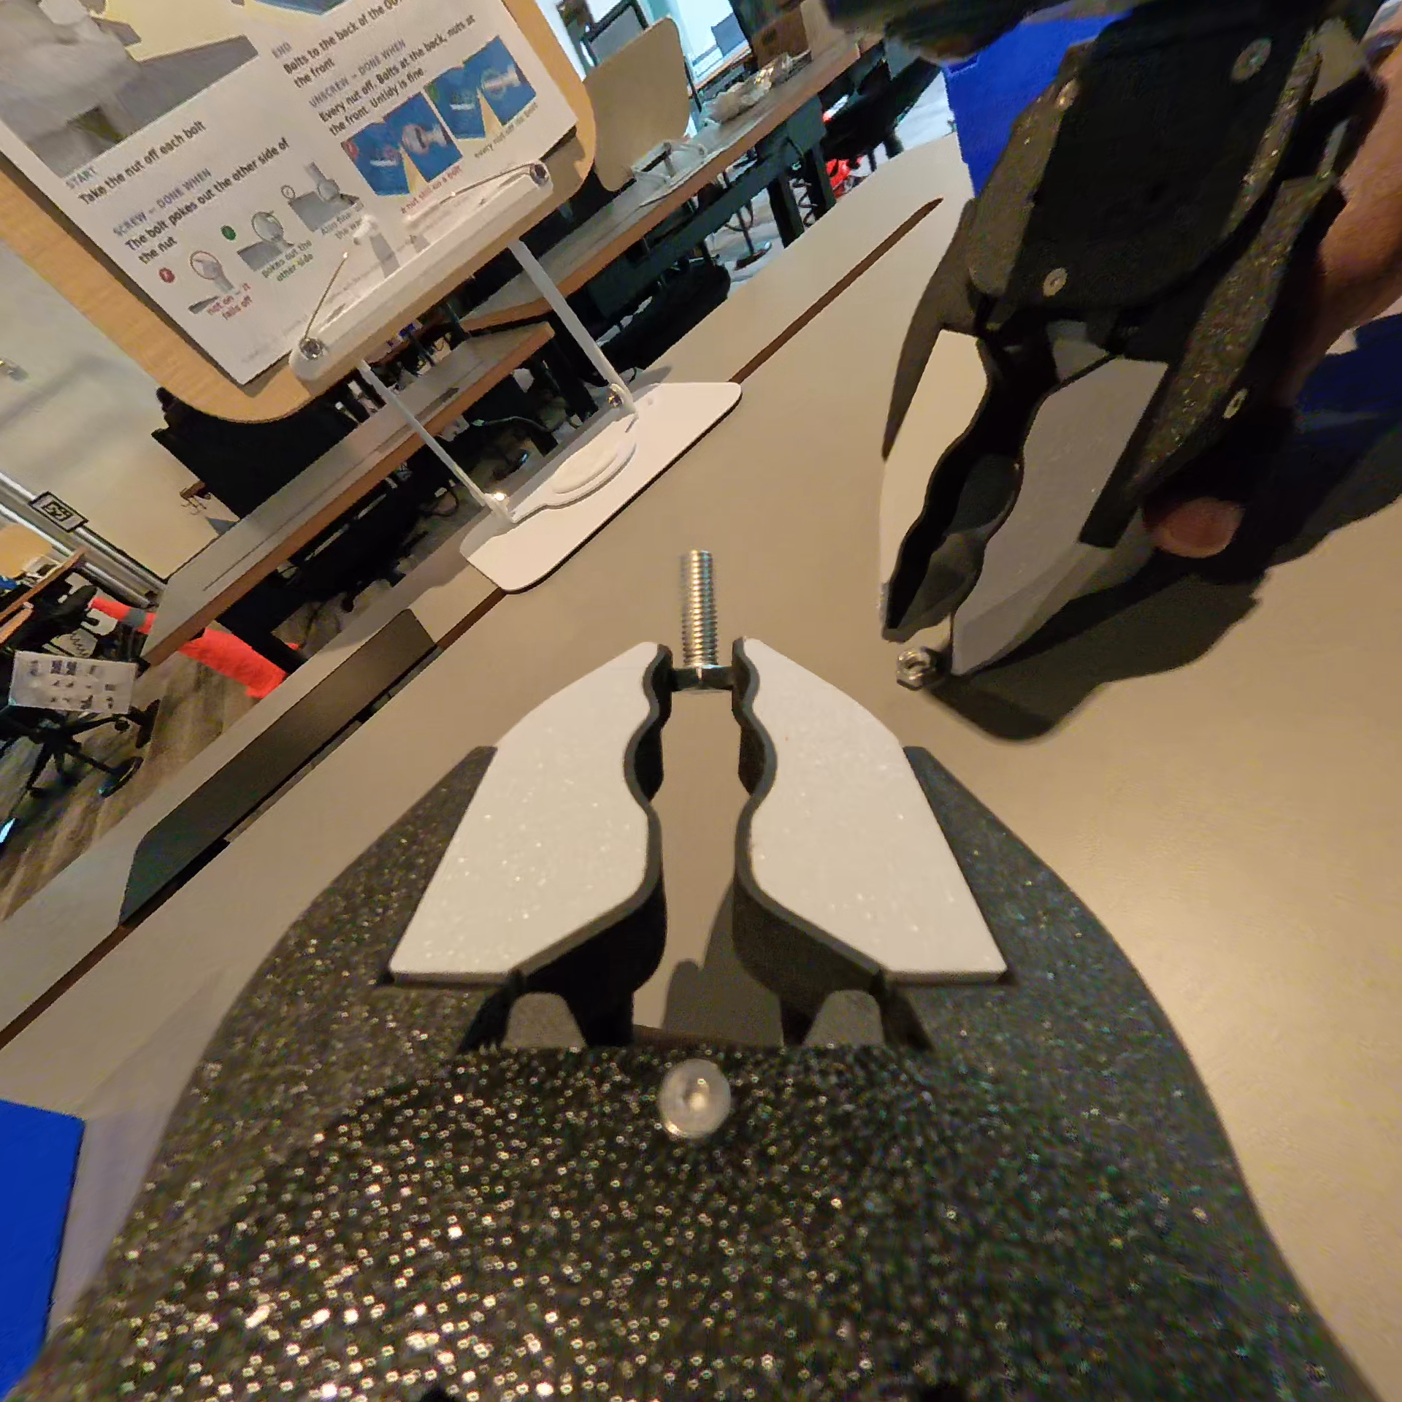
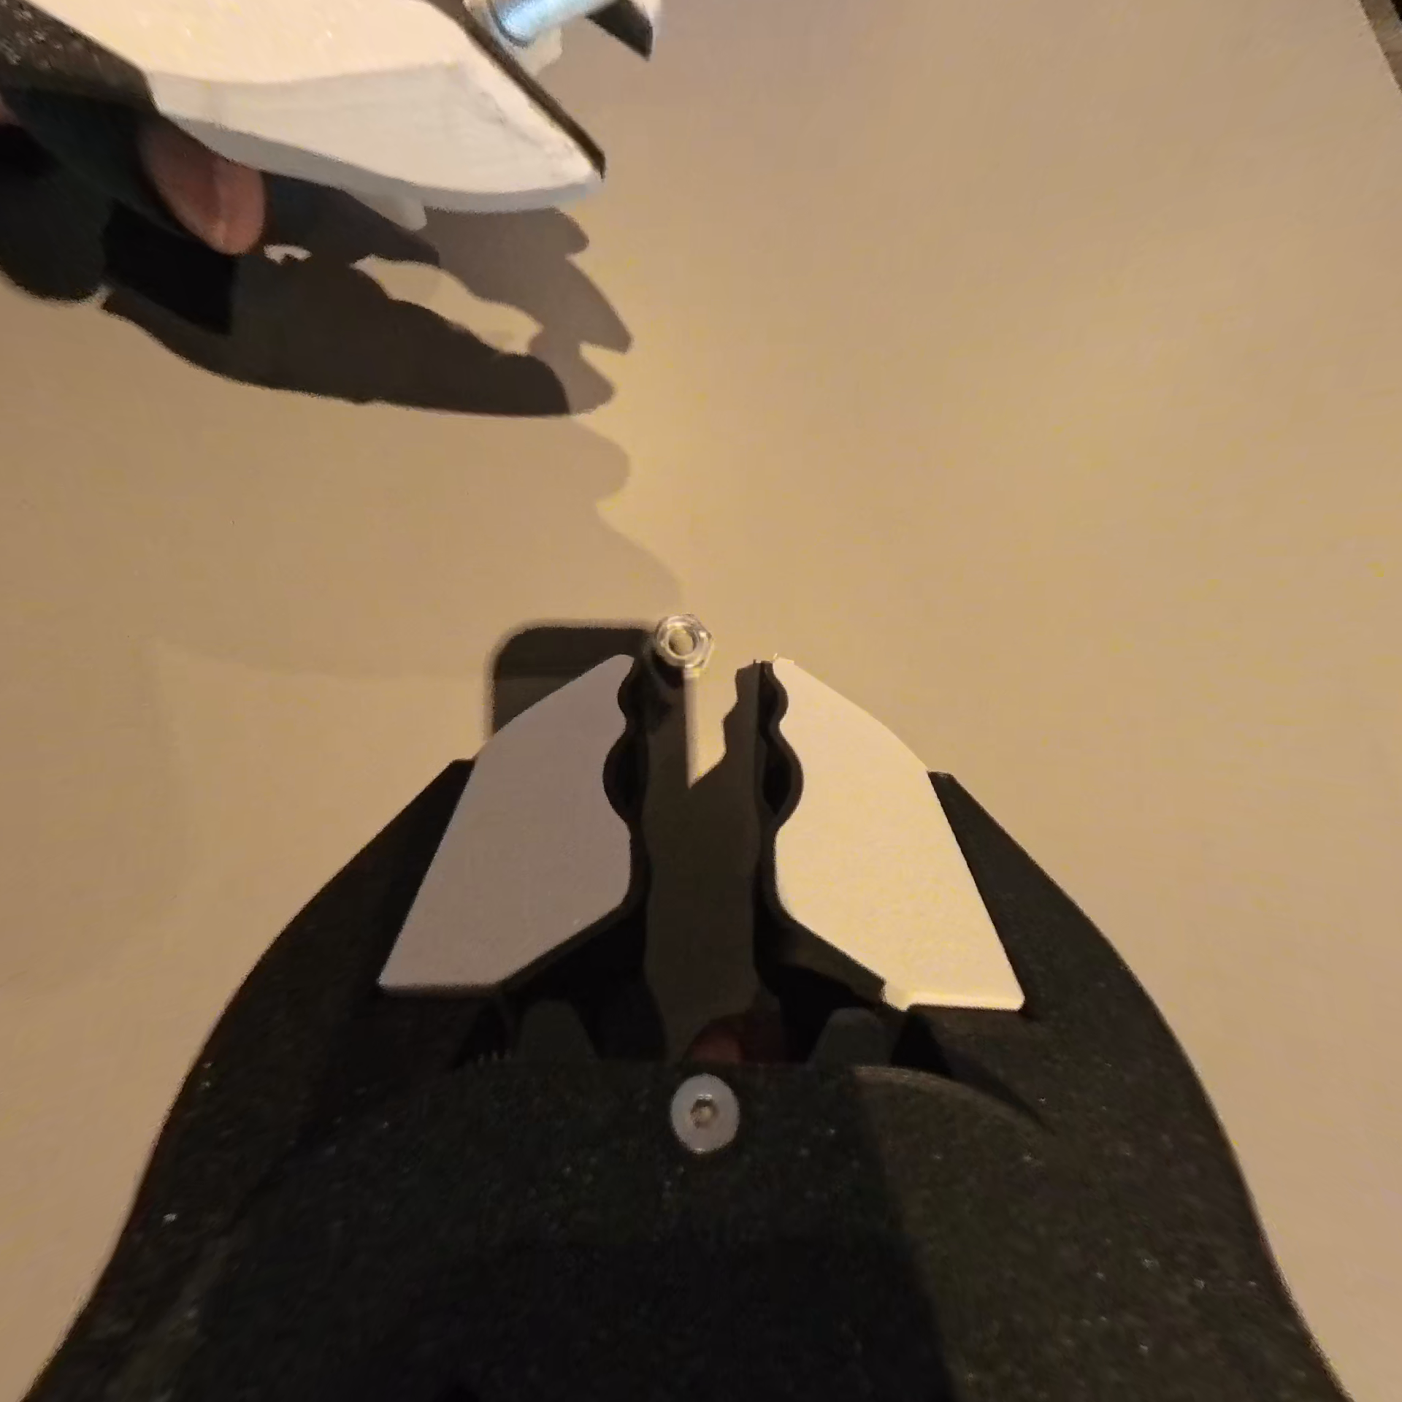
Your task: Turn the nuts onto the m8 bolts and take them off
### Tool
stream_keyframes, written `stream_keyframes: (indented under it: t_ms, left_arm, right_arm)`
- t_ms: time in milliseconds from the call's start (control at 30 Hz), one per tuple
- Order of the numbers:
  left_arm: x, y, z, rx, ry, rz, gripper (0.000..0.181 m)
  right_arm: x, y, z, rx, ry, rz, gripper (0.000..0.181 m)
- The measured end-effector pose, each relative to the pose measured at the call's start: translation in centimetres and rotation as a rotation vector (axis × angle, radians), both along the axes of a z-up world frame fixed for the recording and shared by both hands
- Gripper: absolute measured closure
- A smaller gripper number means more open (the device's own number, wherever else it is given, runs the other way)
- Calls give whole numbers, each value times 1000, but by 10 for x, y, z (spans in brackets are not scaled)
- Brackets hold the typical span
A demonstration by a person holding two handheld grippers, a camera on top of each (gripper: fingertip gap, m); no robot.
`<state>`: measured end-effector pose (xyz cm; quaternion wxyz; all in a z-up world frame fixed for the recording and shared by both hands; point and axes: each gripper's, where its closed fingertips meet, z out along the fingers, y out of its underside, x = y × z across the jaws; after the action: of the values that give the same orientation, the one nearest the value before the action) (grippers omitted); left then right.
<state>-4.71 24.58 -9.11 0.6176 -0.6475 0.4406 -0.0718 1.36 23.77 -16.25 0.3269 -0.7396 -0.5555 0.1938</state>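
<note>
An office-like lab or workroom. Long beige worktop [image 1: 1024, 872] with a dark edge, set in rows with more desks [image 1: 766, 129] of the same kind behind. Office chairs on castors [image 1: 72, 747] over a grey floor at the left, cables hanging under the desks. Printed instruction sheet [image 1: 250, 159] with small pictures, propped on a wooden board [image 1: 121, 341] in a white stand [image 1: 607, 470] on the worktop. Orange cone-like object [image 1: 227, 652] lying on the floor between desks. Light-coloured chair back [image 1: 641, 99] and cardboard boxes [image 1: 781, 30] farther off.
</note>
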Motion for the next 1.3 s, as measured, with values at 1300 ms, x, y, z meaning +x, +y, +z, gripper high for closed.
stream_keyframes:
  t_ms: [1300]
  left_arm:
    - [66, -165, 26, 359, 14, -137, 166]
  right_arm:
    - [11, -177, 132, 217, 754, 94, 167]
